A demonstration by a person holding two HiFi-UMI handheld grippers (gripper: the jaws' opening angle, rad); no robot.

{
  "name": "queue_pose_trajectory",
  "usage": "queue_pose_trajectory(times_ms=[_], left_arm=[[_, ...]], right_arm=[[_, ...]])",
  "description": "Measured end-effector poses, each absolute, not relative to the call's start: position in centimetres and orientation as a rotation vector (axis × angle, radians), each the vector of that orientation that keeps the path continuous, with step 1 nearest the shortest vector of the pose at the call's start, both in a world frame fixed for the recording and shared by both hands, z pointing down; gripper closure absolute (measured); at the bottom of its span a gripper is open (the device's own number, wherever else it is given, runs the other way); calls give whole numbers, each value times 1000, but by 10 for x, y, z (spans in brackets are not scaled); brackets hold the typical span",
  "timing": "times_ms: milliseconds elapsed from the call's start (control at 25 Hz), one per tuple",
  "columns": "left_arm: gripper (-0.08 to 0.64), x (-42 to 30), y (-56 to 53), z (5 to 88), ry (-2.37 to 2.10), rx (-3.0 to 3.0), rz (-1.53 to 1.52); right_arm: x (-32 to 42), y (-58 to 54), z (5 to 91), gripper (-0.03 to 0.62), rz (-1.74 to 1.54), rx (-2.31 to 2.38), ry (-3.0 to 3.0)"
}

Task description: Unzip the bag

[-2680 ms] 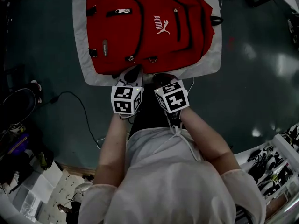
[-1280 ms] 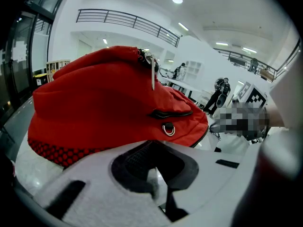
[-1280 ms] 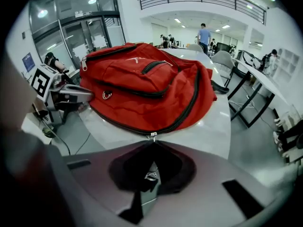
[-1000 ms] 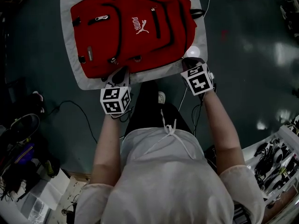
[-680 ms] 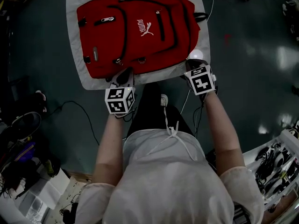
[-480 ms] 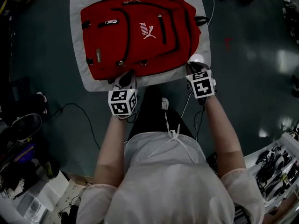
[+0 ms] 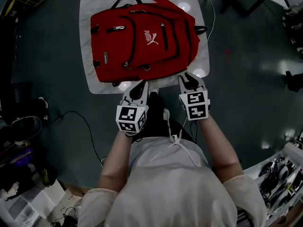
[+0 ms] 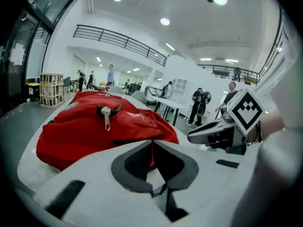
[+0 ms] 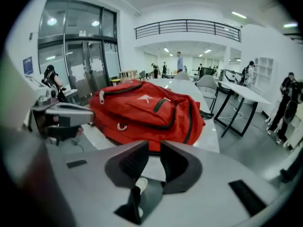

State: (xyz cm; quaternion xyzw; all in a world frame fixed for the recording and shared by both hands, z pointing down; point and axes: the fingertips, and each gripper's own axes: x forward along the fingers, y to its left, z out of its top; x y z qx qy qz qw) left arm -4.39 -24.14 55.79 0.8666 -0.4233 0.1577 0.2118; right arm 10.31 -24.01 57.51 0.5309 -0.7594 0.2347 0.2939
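The left gripper (image 7: 140, 86) has its jaws almost together. The right gripper (image 7: 189, 79) has a small gap. Both hold nothing and hover at the near edge of the white bench (image 7: 87, 13). On the bench lies the red fabric backpack (image 7: 142, 41), flat. It is soft and probably light, so it may slide when pulled. The small silver zipper pull (image 8: 107, 119) seems the best place to pinch. All zips look closed, so the contents are hidden.

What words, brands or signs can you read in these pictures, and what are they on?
"PUMA", white, with a leaping-cat logo: on the red bag.
Grey patch on the bag: too small to read.
Blue sign, right gripper view: too blurred to read.
Left cube, right cube: marker patterns, no words.
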Motion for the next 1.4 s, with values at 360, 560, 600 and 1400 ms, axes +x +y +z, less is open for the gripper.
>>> queue_pose_trajectory(times_ms=[360, 560, 600, 1400], left_arm=[[540, -34, -228, 443, -1280, 2540, 179], [540, -26, -217, 388, -1291, 2602, 99], [540, -26, -215, 377, -1294, 2619, 87], [540, -29, -192, 304, -1369, 2799, -25]], right_arm=[[84, -229, 464, 551, 549, 1593, -2245], [74, -215, 410, 560, 434, 1646, -2350], [73, -213, 400, 560, 403, 1654, -2369], [56, -188, 340, 566, 189, 1652, -2517]])
